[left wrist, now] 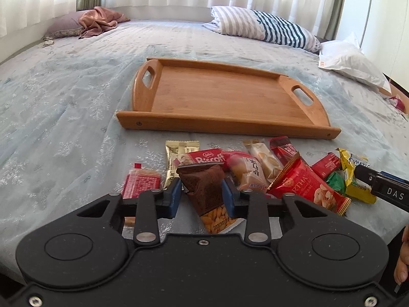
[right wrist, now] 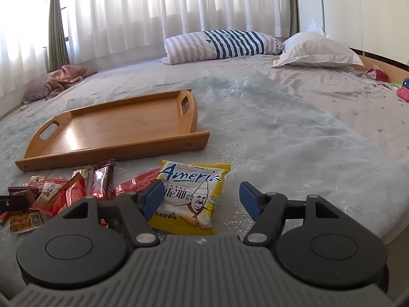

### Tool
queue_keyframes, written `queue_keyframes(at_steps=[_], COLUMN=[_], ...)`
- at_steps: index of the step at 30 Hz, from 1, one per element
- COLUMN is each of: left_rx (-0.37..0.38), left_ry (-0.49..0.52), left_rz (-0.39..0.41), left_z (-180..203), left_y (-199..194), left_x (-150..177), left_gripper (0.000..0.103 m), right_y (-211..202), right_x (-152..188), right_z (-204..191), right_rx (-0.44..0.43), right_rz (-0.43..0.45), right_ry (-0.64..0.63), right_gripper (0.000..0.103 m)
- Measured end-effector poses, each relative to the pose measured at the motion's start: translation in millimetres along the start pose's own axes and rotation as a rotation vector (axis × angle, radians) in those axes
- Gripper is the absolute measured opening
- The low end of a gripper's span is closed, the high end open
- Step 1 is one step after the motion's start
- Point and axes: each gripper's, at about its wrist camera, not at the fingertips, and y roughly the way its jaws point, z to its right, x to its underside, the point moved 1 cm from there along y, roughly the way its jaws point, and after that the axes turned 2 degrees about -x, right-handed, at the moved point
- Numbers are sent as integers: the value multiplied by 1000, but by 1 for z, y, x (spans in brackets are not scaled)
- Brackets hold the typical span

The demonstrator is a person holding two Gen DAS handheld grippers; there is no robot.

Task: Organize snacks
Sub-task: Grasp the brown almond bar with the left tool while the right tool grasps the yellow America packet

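Note:
An empty wooden tray (left wrist: 225,97) lies on the bed, also in the right wrist view (right wrist: 112,128). In front of it lies a pile of wrapped snacks (left wrist: 268,168). My left gripper (left wrist: 202,192) is shut on a brown almond snack packet (left wrist: 208,192), which stands between the blue pads. My right gripper (right wrist: 202,197) is open over a yellow Ameria packet (right wrist: 190,197), with the left pad at its edge and the right pad apart from it. The right gripper's tip (left wrist: 383,189) shows at the pile's right edge in the left wrist view.
A pale patterned bedspread (left wrist: 76,117) covers the bed. A striped pillow (right wrist: 222,43) and a white pillow (right wrist: 317,48) lie at the far side. A pink cloth (left wrist: 99,20) lies on a mauve pillow at the far left. Curtains hang behind.

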Motion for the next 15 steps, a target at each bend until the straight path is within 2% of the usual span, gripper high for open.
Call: queue_keyframes(at_steps=[3, 5, 8, 15], left_rx=[-33, -48, -33, -49], left_ry=[5, -1, -14, -33], left_rz=[7, 8, 9, 3], left_z=[-3, -4, 2, 20], left_y=[-5, -9, -9, 12], left_x=[3, 4, 6, 11], left_gripper=[43, 45, 55, 54], right_y=[-1, -1, 2, 11], right_x=[-1, 0, 0, 3], right_z=[-2, -5, -9, -10], right_rx=[-34, -46, -51, -23], right_rz=[4, 3, -2, -26], right_ry=[21, 16, 15, 43], right_gripper=[85, 88, 89, 89])
